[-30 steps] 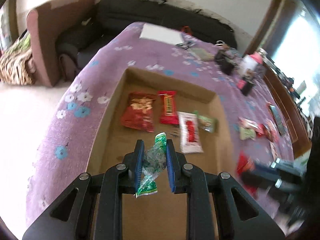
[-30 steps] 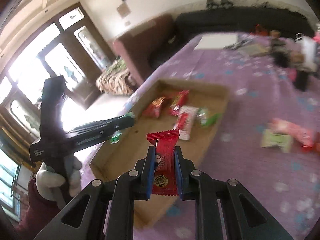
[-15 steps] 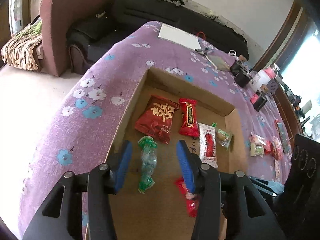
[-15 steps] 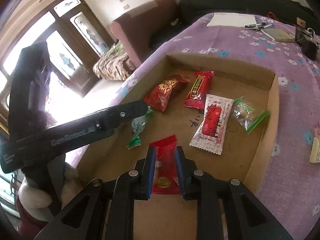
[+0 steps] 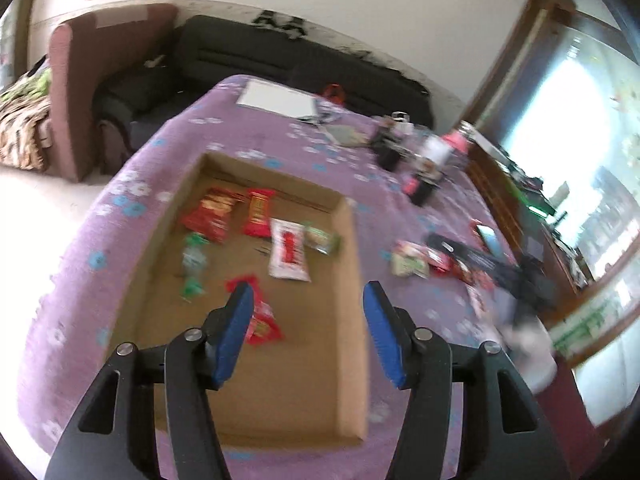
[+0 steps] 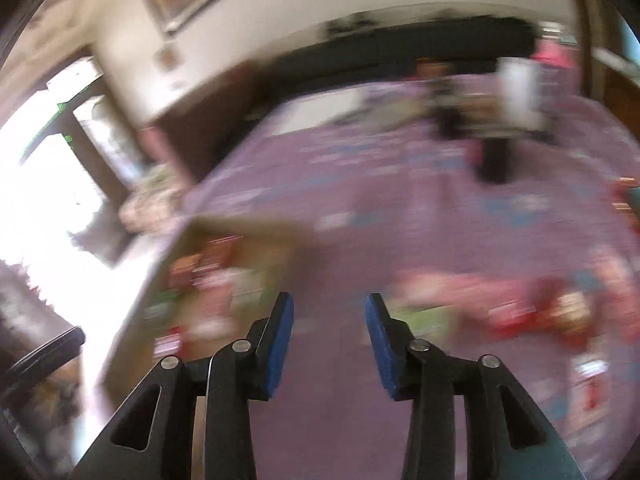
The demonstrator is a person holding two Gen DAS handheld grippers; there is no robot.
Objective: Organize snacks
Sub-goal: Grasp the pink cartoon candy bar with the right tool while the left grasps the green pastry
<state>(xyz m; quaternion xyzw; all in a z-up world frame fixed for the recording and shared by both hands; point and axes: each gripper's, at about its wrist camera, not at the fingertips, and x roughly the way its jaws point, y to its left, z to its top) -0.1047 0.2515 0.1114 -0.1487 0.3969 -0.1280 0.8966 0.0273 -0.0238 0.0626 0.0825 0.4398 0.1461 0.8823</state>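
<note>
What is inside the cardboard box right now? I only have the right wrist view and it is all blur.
Observer: The left wrist view shows six snack packets lying in the cardboard box.
Operator: Is the left hand-held gripper holding any of them?
Observer: No. The left hand-held gripper is open with nothing between its fingers. A red packet lies on the box floor, partly hidden behind one finger.
Operator: Are any snacks outside the box?
Observer: Yes, a cluster of loose snacks lies on the purple tablecloth, on the right side of the box.
</note>
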